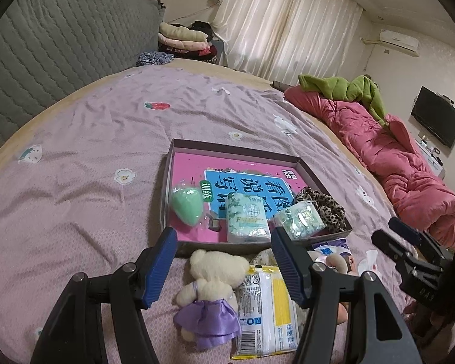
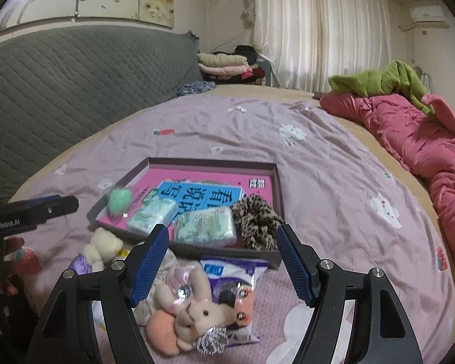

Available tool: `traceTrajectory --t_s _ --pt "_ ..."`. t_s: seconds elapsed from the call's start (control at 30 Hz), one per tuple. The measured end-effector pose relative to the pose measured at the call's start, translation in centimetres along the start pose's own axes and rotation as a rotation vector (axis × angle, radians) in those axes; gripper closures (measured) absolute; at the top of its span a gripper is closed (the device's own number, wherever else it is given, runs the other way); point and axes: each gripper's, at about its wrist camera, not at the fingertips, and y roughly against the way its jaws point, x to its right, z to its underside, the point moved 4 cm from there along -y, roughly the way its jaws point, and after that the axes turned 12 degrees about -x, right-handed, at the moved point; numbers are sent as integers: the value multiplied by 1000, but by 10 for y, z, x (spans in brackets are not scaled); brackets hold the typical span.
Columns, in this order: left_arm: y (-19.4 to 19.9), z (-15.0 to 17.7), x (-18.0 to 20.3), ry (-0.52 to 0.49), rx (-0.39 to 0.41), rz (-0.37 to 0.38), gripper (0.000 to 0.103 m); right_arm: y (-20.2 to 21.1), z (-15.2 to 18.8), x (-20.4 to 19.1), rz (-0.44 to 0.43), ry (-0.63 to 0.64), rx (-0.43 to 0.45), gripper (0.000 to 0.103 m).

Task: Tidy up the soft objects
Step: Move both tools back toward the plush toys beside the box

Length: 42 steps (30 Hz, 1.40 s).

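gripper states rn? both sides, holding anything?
Left gripper: open, holding nothing, above the teddy bear.
Right gripper: open, holding nothing, above the plush rabbit.

Tray on bed, tissue packs + scrunchie in it, bear just in front, prob. touching.

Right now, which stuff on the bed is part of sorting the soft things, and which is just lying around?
Part of the job:
- tray
- green sponge
- two tissue packs
- leopard scrunchie
- teddy in purple dress
- wipes pack
- rabbit plush
- purple packet

Just lying about:
- pink quilt
- green garment
- folded clothes
- television
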Motion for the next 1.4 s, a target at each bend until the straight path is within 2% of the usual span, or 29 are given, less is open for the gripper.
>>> traceTrajectory --t_s 0.63,1.4 --pt "5 30 18 -57 -71 -3 39 12 29 -8 -5 -6 -67 28" --pt "-2 52 7 -33 -152 1 39 5 51 -11 1 39 -145 28"
